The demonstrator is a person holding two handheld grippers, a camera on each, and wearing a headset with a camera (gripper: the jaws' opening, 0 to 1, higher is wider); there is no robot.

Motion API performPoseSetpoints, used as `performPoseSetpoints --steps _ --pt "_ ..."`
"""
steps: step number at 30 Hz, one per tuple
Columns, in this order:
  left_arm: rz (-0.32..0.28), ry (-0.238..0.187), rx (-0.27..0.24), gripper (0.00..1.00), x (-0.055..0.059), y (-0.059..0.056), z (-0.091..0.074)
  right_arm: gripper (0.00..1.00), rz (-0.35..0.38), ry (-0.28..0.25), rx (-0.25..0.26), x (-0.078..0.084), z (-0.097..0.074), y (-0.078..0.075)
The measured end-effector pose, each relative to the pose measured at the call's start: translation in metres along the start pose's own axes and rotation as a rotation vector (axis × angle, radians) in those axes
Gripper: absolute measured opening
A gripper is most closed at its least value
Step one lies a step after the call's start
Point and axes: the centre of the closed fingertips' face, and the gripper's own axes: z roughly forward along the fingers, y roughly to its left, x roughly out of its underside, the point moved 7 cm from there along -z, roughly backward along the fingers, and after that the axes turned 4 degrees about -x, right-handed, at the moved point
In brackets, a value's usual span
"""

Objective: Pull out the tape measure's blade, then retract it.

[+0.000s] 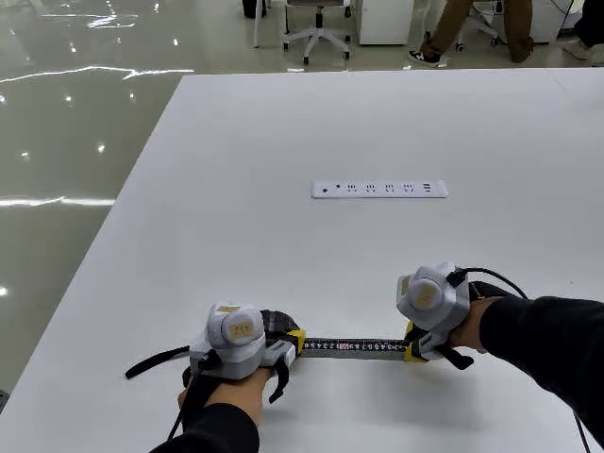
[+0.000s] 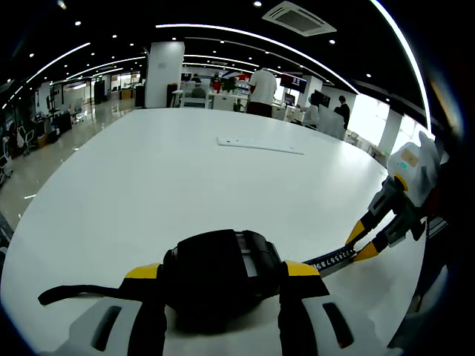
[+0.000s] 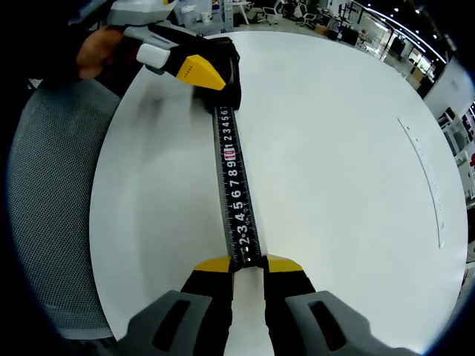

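Low in the head view, on the white table (image 1: 283, 189), we see the left gripper (image 2: 223, 271) clamped around the black tape measure case (image 2: 221, 256), partly covering it, and the right gripper (image 3: 249, 264) pinching the drawn-out blade (image 3: 231, 178), whose end hook is hidden between the nearly closed jaws.
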Motion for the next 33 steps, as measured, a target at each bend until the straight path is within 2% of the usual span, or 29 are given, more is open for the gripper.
performPoseSetpoints --steps 33 --pt "-0.009 0.004 0.010 0.57 -0.001 0.000 0.000 0.10 -0.041 -0.063 -0.004 -0.019 0.008 0.001"
